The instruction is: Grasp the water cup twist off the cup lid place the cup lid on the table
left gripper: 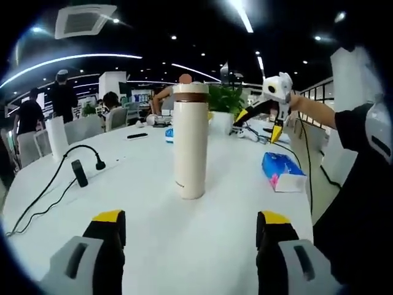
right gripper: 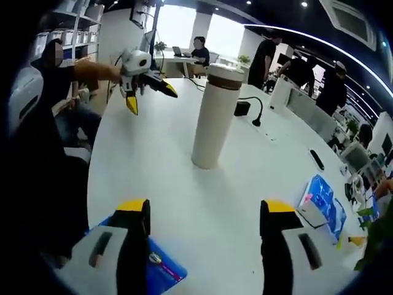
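A tall cream water cup (left gripper: 189, 147) stands upright on the white table (left gripper: 153, 233), its lid (left gripper: 190, 88) seated above a brown band. My left gripper (left gripper: 191, 218) is open, low in front of the cup and apart from it. Beyond the cup to the right, the right gripper (left gripper: 258, 126) hovers above the table in a person's hand. In the right gripper view the cup (right gripper: 212, 123) and lid (right gripper: 224, 72) stand ahead of my open right gripper (right gripper: 206, 207). The left gripper (right gripper: 152, 101) hangs at the upper left there, jaws apart.
A blue tissue pack (left gripper: 282, 171) (right gripper: 319, 200) lies right of the cup. A black cable with an adapter (left gripper: 80, 172) runs along the left. A blue packet (right gripper: 156, 267) lies under the right gripper. A phone (left gripper: 136, 136), a paper roll (left gripper: 56, 138) and a plant (left gripper: 224, 98) stand farther back.
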`<state>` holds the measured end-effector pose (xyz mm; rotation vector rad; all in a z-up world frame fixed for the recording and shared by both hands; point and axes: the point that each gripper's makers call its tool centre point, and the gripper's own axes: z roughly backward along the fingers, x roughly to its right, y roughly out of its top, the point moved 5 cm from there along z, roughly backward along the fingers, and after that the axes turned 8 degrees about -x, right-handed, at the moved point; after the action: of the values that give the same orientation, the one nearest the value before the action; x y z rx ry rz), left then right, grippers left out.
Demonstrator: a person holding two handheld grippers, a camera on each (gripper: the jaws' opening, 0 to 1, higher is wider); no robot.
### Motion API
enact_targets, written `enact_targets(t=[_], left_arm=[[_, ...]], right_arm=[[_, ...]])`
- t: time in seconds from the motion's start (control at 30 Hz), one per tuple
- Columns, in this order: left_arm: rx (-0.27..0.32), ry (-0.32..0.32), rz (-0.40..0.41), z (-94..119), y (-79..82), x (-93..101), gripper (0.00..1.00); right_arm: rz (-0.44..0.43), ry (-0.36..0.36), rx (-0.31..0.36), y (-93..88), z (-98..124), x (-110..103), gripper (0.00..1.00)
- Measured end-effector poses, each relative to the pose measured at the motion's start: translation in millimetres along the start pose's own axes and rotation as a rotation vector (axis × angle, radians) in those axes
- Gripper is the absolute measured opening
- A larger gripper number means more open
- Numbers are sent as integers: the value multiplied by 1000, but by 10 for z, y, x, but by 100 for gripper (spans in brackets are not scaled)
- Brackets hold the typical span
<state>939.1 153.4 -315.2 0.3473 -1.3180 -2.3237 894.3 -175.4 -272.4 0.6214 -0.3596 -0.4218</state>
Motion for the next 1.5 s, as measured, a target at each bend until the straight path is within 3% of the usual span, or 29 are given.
enact_targets(t=[0.2, 0.4, 0.73, 1.13, 1.37, 1.5], left_arm=[[-14, 10, 4, -65, -75, -10, 87], [45, 22, 35, -121, -78, -37, 87], [70, 11, 54, -234, -147, -75, 86], [86, 25, 18, -340, -131, -125, 86], [94, 4, 3, -412, -101, -74, 86], [94, -3, -10, -468, -94, -68, 86]], right_arm=[[-8, 2, -2, -33, -19, -8, 74], [-2, 11, -13, -57, -57, -36, 74], [-10, 17, -23, -68, -89, -58, 75], [-9, 7, -8, -44, -71, -46, 76], [-6, 9, -54, -109, -88, -111, 76], [-7, 11, -41, -83, -84, -122, 76]])
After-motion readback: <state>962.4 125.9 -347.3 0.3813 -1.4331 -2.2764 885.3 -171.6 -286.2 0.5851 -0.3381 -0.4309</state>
